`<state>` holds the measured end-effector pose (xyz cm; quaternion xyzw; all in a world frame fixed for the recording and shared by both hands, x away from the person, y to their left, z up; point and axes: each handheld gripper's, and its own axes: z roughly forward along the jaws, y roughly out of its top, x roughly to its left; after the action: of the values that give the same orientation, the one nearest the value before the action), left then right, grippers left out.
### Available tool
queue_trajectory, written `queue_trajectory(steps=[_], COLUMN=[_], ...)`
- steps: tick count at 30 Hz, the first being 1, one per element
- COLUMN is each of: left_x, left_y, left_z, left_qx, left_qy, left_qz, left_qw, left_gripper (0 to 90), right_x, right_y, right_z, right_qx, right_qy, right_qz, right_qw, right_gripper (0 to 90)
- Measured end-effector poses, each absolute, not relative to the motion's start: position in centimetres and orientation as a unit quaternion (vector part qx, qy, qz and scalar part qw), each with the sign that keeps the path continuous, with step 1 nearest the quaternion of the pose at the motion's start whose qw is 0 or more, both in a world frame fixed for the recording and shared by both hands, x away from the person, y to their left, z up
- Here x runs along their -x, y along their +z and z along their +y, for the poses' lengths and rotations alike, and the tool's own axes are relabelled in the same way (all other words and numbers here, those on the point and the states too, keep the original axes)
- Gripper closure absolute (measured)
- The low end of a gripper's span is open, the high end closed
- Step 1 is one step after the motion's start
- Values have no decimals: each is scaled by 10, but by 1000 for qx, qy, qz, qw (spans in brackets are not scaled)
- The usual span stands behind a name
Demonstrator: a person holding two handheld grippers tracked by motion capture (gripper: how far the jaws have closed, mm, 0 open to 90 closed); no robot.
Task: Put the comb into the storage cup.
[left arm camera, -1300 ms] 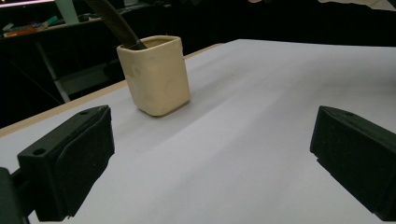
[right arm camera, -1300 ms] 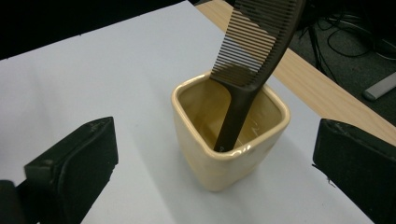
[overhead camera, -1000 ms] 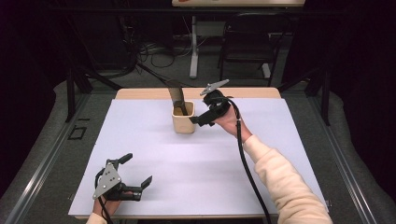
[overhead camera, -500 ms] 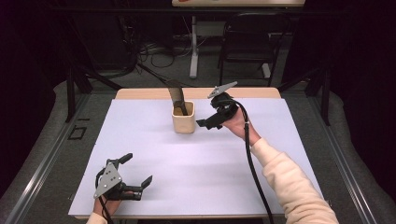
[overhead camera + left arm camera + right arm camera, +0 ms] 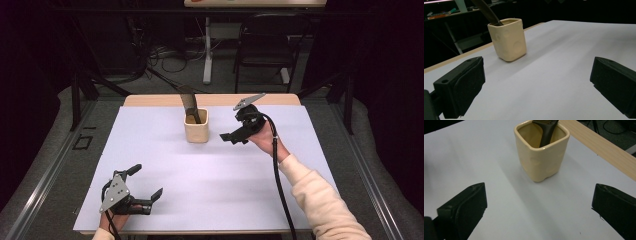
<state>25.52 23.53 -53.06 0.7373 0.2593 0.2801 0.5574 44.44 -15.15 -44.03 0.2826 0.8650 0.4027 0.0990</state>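
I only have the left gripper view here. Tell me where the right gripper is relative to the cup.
Observer: In the high view the right gripper is held just to the right of the cream cup, clear of it.
Operator: Give me its jaw state.
Observer: The right gripper view shows both jaws spread wide with nothing between them; the cup sits ahead of the gap.
Operator: Report what that dark thing in the cup is doing inside.
Observer: From the right gripper view, the dark handle reaches down inside the cup and leans on its far rim.
Operator: Place my own gripper on the table.
Observer: The left gripper is near the front left corner of the white table cover, jaws open.
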Motion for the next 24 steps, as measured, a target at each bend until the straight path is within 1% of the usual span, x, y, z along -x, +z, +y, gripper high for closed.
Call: queue_trajectory(steps=[24], left_x=[-256], left_y=[-531], left_z=[235], left_qx=[-738], left_qy=[280], left_qz=[261], left_qw=[556], left_gripper=[0], right_x=[-391], right_y=[-454], right_z=[-203], right_qx=[-296], right_qy=[396], right_qz=[862], right_qw=[116], right_gripper=[0])
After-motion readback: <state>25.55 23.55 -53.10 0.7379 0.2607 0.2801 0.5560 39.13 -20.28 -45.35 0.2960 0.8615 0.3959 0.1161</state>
